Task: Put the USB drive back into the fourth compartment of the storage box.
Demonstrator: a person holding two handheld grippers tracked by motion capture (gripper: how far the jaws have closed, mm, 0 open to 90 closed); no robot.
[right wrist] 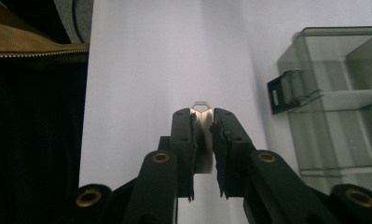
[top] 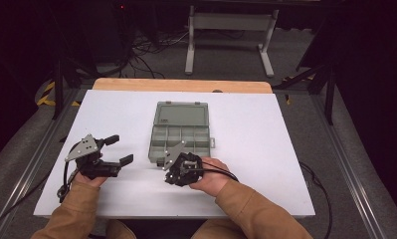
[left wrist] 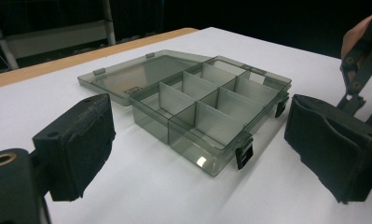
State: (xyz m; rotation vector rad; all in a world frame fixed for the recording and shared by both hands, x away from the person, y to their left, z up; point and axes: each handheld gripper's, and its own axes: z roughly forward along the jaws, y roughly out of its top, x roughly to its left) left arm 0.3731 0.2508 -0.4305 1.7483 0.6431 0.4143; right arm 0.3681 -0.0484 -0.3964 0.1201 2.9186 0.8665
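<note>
**Metal piece pinched beside the open box**

The right gripper (right wrist: 203, 122) clenches a small metal piece (right wrist: 201, 116) just beside the compartment box (top: 178, 137), likely for dropping into a cell. The left gripper (top: 114, 149) waits released above the surface (top: 246, 124), facing the box.

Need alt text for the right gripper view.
The right tool is shut on a small flat metal piece, held over the white table. The open compartment box, with a black latch, sits at right.
</note>
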